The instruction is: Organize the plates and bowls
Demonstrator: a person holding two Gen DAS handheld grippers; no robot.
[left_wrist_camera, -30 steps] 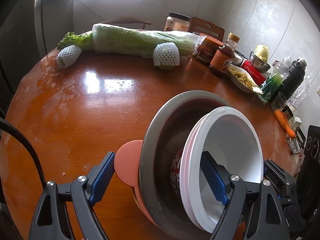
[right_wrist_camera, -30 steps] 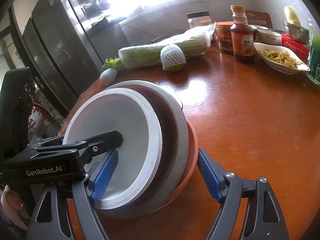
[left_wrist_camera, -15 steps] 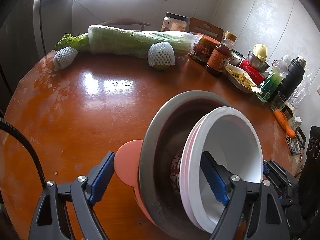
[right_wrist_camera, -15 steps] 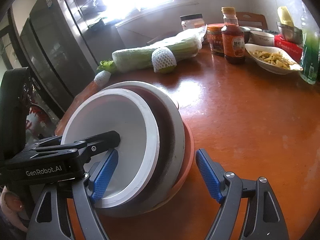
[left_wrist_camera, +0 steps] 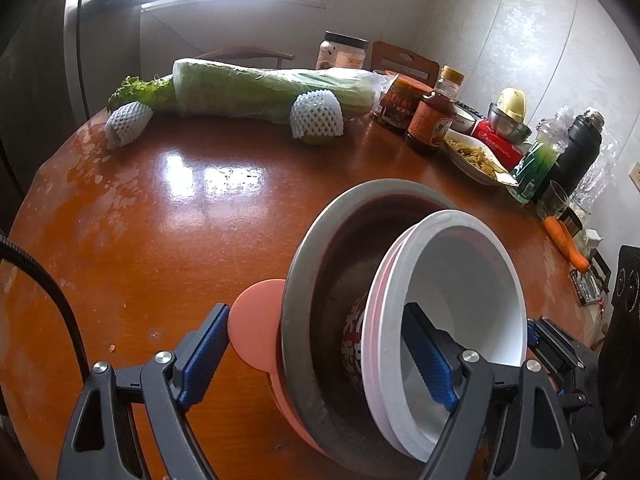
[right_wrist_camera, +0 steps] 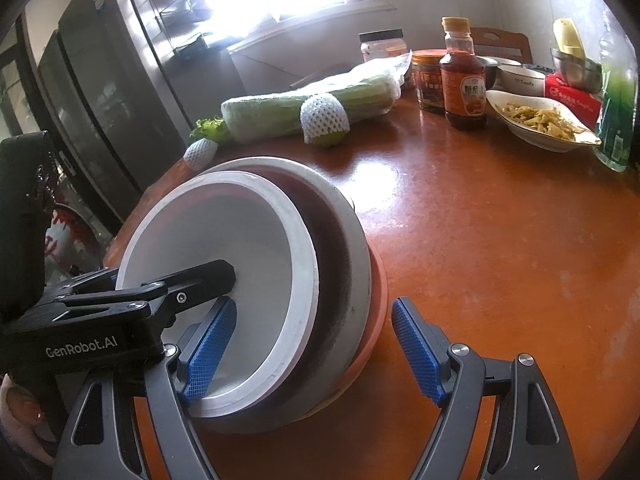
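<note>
Crockery nests into one stack (left_wrist_camera: 304,280) here: a white bowl (left_wrist_camera: 460,280) inside a pink-rimmed one, inside a grey metal bowl (left_wrist_camera: 340,260), all on a salmon plate (left_wrist_camera: 256,332).

In the left wrist view the left gripper (left_wrist_camera: 312,312) spans the whole stack. Its left pad meets the plate's foot and its right pad sits inside the white bowl, so the wide jaws appear clamped on the pile. The stack is tipped on edge between the fingers, above the brown table (left_wrist_camera: 160,220). The mouths face right, past the right finger. Being round, it has no long axis. Its centre line runs across the jaws, nearer level than upright.

In the right wrist view the right gripper (right_wrist_camera: 314,304) also straddles the pile with jaws wide. Its left pad lies in the white bowl, while its right pad stands clear of the plate's rim, so it grips nothing. Here the mouths face left and upward, and the lower edge seems to rest on the table.

The pile is probably heavy, stiff and breakable, with glazed, slippery walls. The loosely nested pieces could slide out while tipped. Pinching through foot and inner wall, as the left gripper does, looks the safest hold.
</note>
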